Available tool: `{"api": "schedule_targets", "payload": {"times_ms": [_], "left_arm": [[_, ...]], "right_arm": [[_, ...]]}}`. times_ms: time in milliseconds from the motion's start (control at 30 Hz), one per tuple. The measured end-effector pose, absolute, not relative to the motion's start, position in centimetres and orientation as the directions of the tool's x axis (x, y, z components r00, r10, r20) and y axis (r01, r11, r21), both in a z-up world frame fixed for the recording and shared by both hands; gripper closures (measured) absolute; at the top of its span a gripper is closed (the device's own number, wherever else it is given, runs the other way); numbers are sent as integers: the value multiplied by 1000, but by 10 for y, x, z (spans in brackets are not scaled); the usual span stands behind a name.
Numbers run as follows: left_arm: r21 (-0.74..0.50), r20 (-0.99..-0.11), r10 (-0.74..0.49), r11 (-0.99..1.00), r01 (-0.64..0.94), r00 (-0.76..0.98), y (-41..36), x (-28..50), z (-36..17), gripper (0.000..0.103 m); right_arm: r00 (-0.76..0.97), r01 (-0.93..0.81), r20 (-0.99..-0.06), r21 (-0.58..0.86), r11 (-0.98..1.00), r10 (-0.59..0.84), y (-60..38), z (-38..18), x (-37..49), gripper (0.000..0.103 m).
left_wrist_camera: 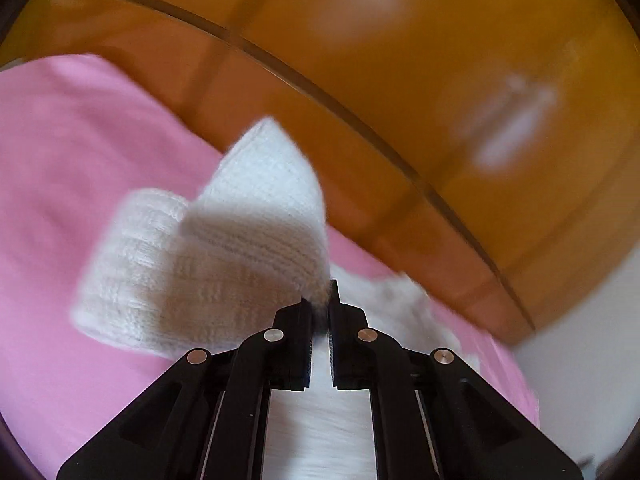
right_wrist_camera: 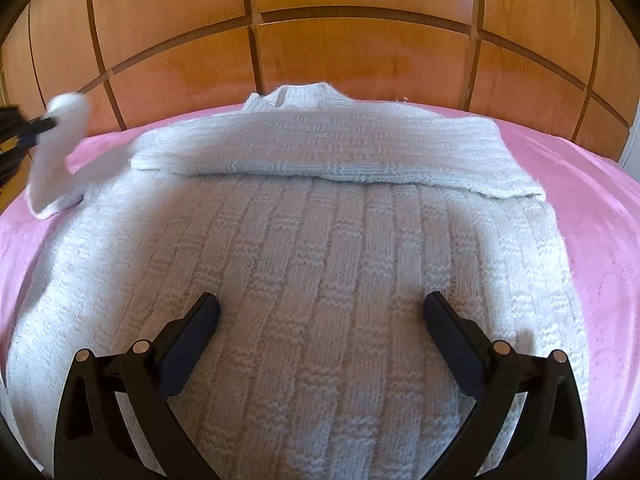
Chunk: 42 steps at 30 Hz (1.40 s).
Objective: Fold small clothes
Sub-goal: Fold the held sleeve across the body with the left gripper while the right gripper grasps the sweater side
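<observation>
A wooden panelled headboard (right_wrist_camera: 360,52) stands behind a bed covered with a pink sheet (right_wrist_camera: 600,208), and on that sheet a white knitted sweater (right_wrist_camera: 312,264) lies spread flat, its collar toward the headboard.

One sleeve (right_wrist_camera: 340,152) is already folded across the chest and lies flat from the right shoulder toward the left side. That part of the fold looks finished. The other sleeve (left_wrist_camera: 224,248) is lifted clear of the sheet: the left hand-held gripper (left_wrist_camera: 319,312) has its fingers pressed together on the knit near the sleeve's edge, and the cloth hangs from it in a loose curl, blurred in both views. From the right wrist view this same sleeve shows at the far left of the bed, raised beside the body of the sweater, with the left hand-held gripper just visible at the frame edge.

The right hand-held gripper (right_wrist_camera: 320,312) hovers low over the lower half of the sweater with its fingers spread wide, grasping nothing; whether its tips touch the knit I cannot tell.

As I judge it, the task is roughly a third done. Left to do: lay the lifted sleeve across the chest over the first one, then fold the body up, likely from the hem toward the collar, into a compact packet.
</observation>
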<state>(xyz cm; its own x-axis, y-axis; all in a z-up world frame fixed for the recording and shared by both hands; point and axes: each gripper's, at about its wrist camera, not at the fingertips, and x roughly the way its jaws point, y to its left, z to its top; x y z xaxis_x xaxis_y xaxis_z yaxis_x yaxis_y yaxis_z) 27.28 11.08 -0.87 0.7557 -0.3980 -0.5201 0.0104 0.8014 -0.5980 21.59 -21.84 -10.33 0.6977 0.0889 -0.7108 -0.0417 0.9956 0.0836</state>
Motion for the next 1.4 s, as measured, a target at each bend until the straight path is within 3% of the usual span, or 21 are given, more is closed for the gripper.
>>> {"api": "schedule_targets", "payload": {"times_ms": [100, 133, 167, 200, 233, 500, 733, 867, 967, 1067, 1233, 1400], "left_arm": [[-555, -567, -460, 826, 96, 683, 53, 274, -22, 97], [-537, -588, -467, 836, 113, 661, 40, 273, -27, 93], [-515, -608, -467, 848, 130, 642, 29, 270, -31, 85], [-497, -619, -470, 855, 148, 630, 23, 267, -33, 63], [-487, -620, -469, 859, 160, 630, 19, 259, -35, 48], [-443, -624, -400, 889, 118, 671, 42, 192, -49, 47], [-462, -625, -395, 883, 89, 674, 53, 183, -80, 47], [-471, -608, -402, 877, 97, 685, 52, 185, -88, 47], [-482, -597, -412, 870, 103, 689, 54, 185, -90, 47], [-493, -587, -421, 863, 107, 692, 57, 182, -90, 47], [-491, -583, -425, 863, 117, 692, 57, 180, -90, 44], [-481, -589, -416, 869, 113, 692, 56, 179, -90, 44]], "right_arm": [[698, -43, -709, 97, 994, 100, -220, -103, 216, 2], [699, -44, -708, 100, 994, 102, -220, -103, 215, 2], [700, -44, -707, 103, 994, 104, -220, -103, 215, 2], [701, -44, -706, 105, 993, 106, -220, -103, 215, 2], [701, -45, -704, 110, 993, 110, -221, -103, 215, 2], [696, -54, -704, 144, 988, 141, -224, -98, 215, 5], [577, -125, -642, 541, 832, 504, -201, -80, 265, 52], [544, -116, -654, 562, 819, 525, -172, -86, 300, 62], [509, -123, -684, 544, 830, 523, -149, -87, 318, 95], [535, -166, -684, 489, 856, 495, -137, -69, 315, 97], [673, -272, -583, 378, 885, 456, -144, 5, 299, 97], [776, -196, -534, 303, 933, 336, -193, 40, 300, 97]]}}
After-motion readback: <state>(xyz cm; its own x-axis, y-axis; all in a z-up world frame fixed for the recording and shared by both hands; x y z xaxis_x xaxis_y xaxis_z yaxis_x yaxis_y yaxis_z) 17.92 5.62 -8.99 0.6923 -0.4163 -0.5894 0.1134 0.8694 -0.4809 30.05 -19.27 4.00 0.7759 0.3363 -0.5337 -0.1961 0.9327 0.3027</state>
